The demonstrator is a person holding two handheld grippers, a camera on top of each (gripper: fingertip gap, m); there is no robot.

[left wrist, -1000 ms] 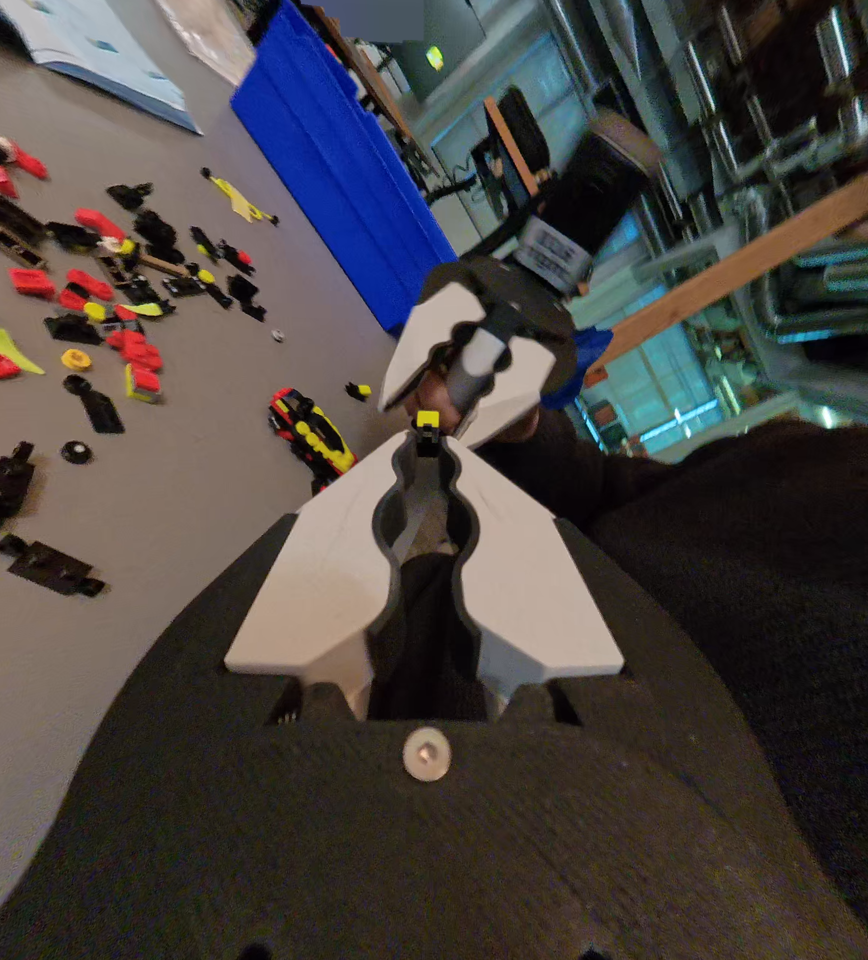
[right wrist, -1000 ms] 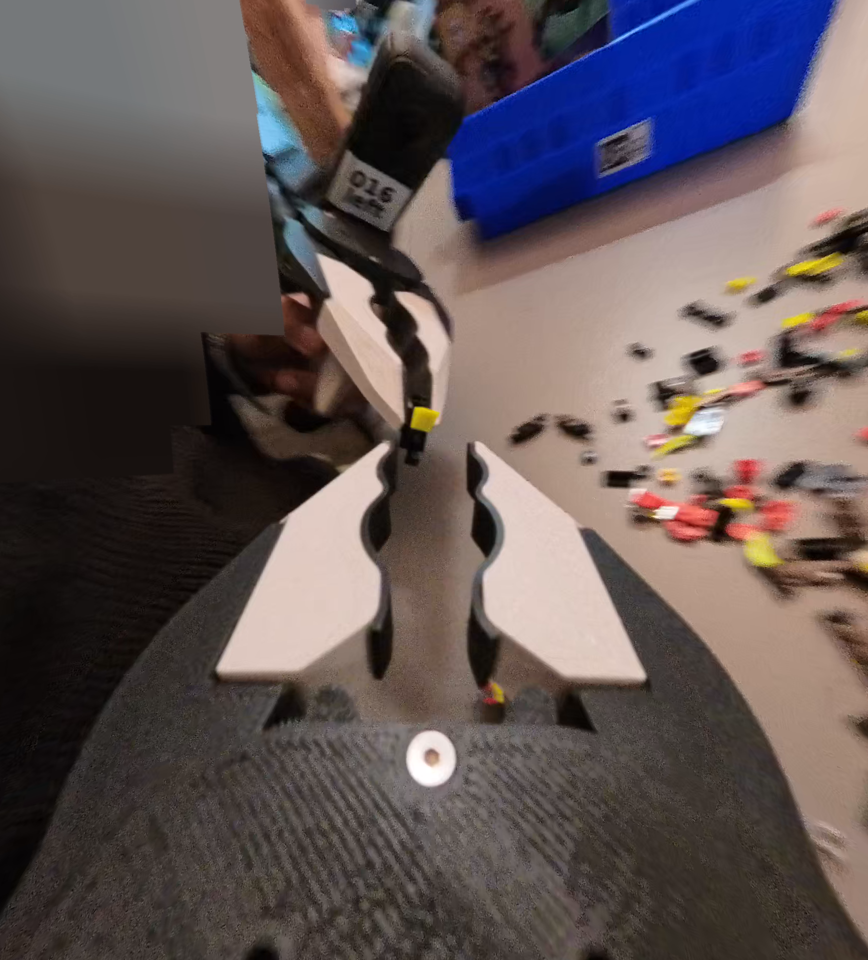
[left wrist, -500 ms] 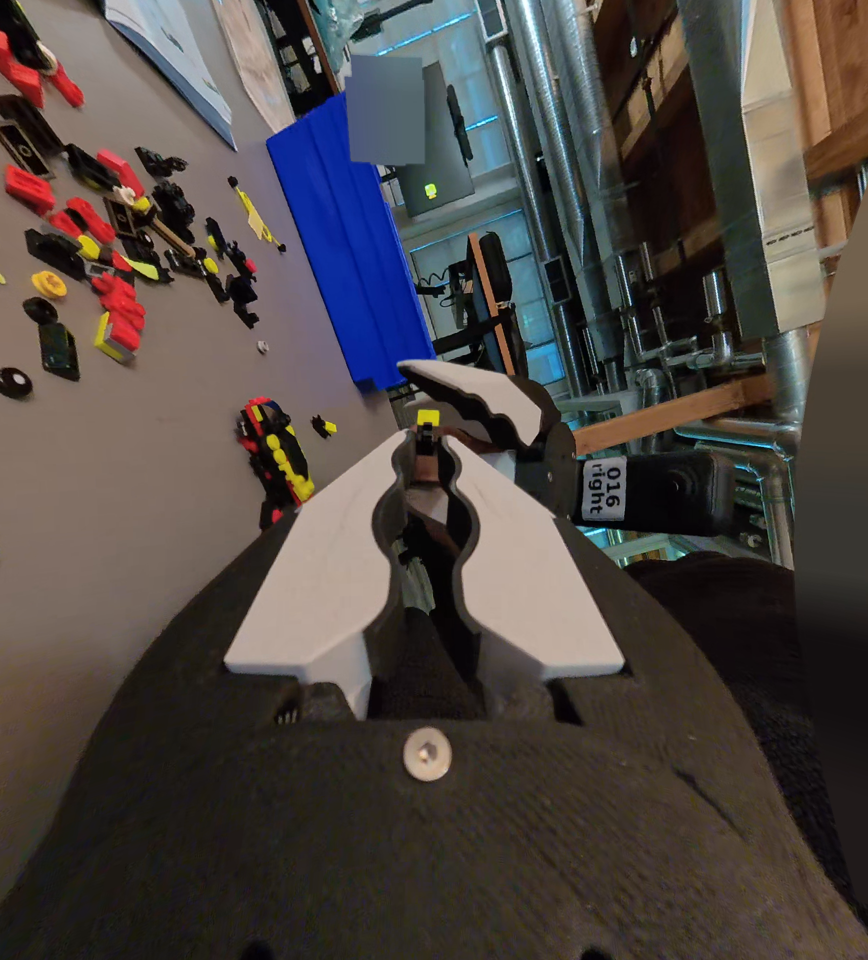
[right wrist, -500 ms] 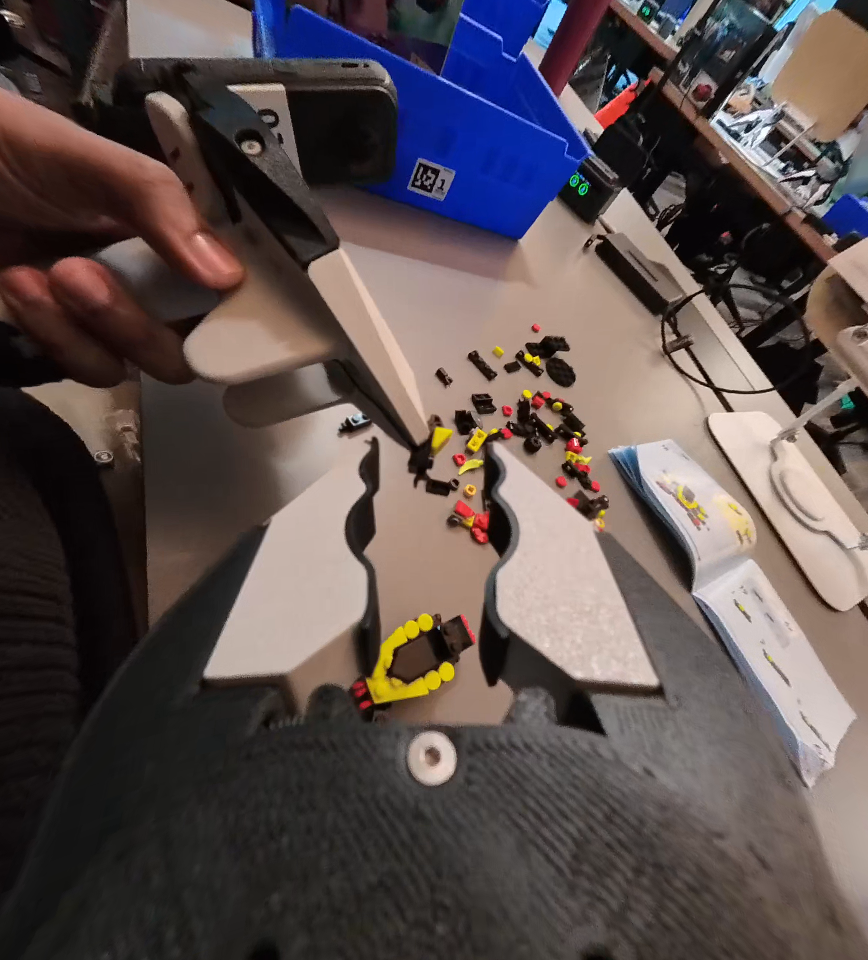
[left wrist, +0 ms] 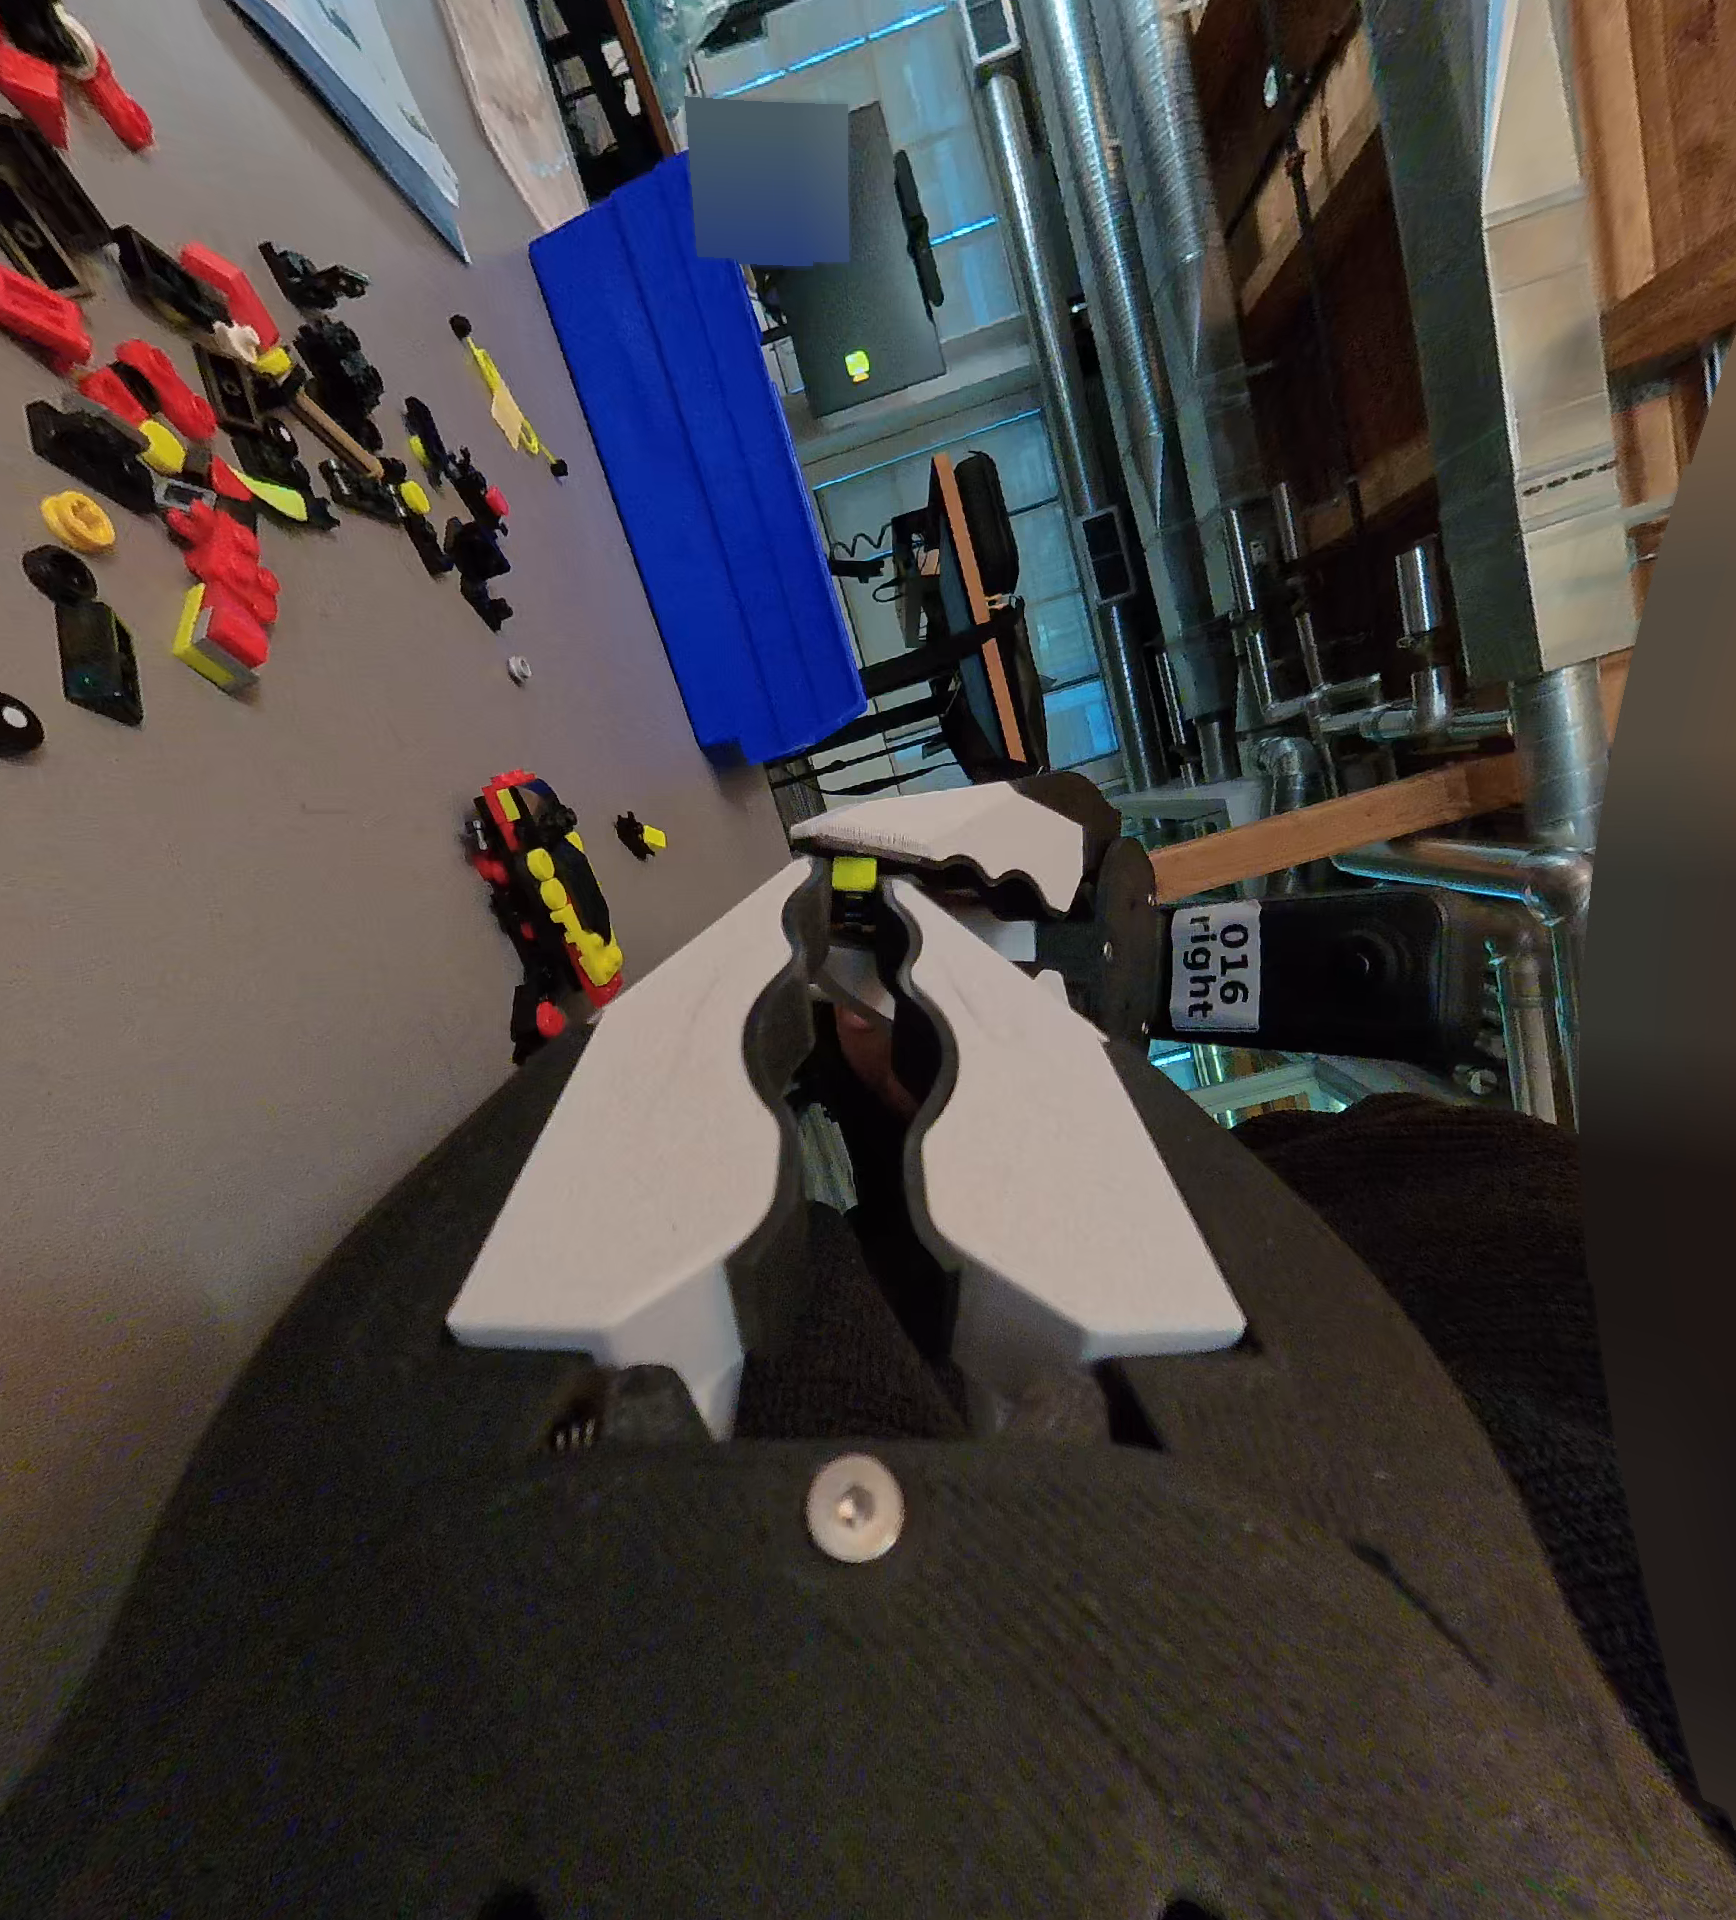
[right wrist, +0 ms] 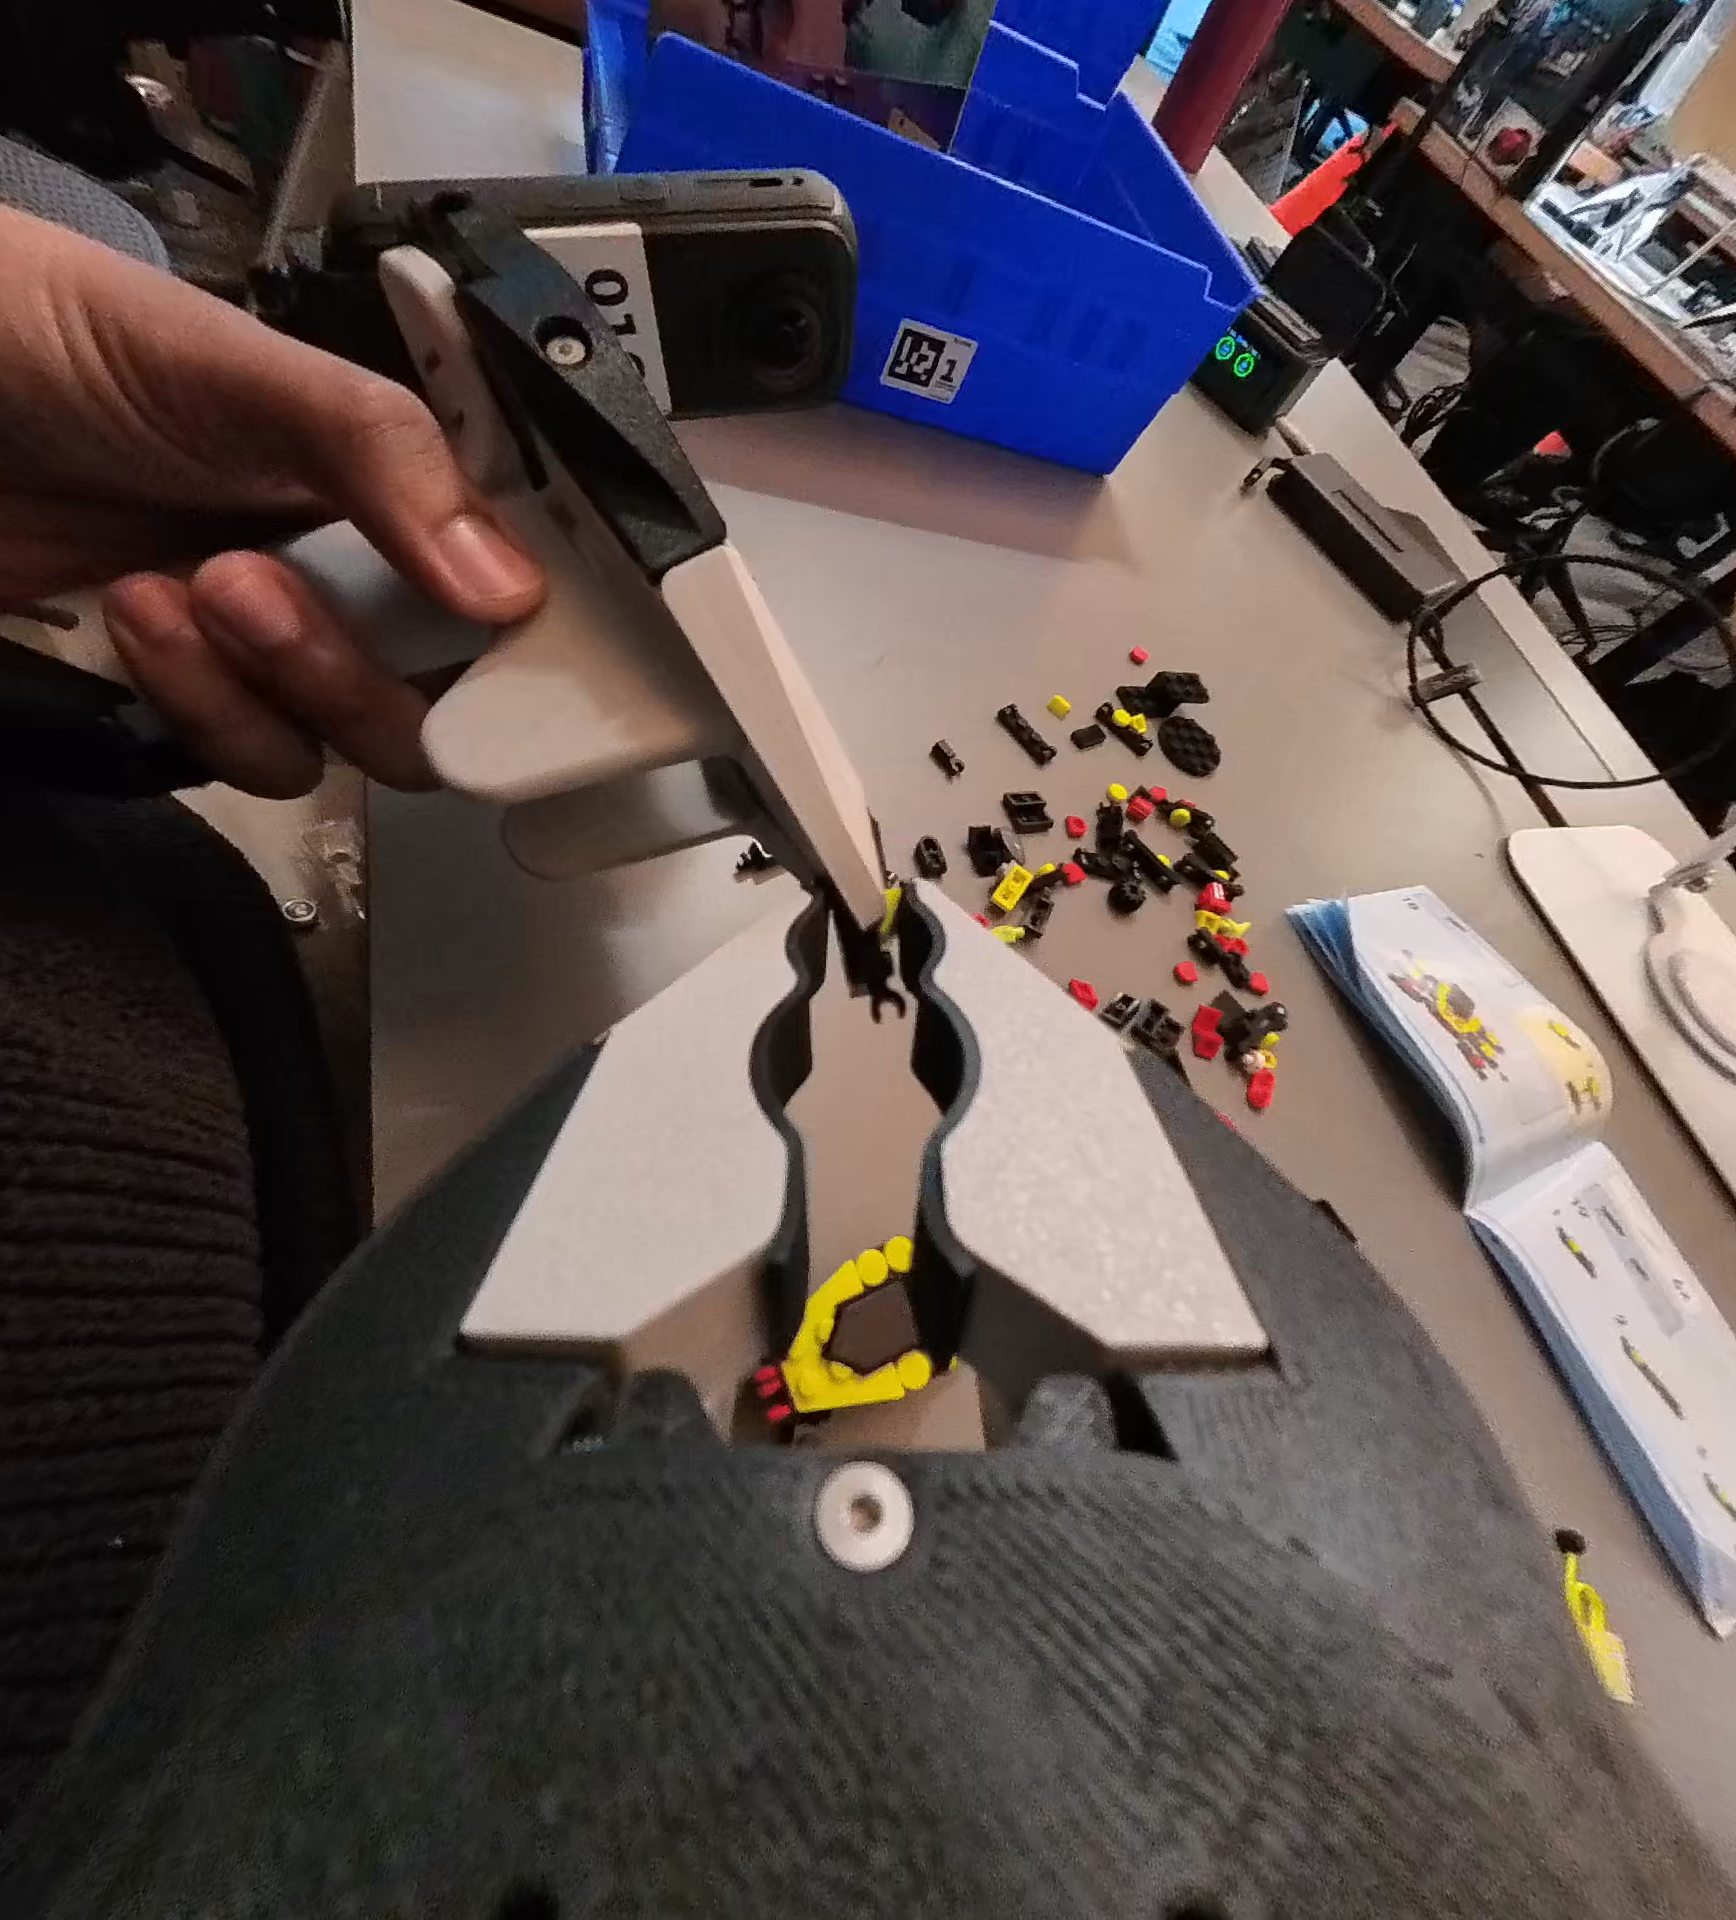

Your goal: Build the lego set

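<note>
The right gripper [right wrist: 866,920] has narrowed from wide apart onto the black-and-yellow brick piece [left wrist: 853,875] — the left gripper [left wrist: 849,902] keeps it clamped.

A grey table [right wrist: 999,582] is seen in both views. On it, at upper centre of the right wrist view, a blue bin [right wrist: 999,260] is set; loose bricks [right wrist: 1144,862] are scattered mid-frame, a booklet [right wrist: 1529,1153] is laid open at right, and a part-built model [right wrist: 853,1340] is seen low centre.
</note>
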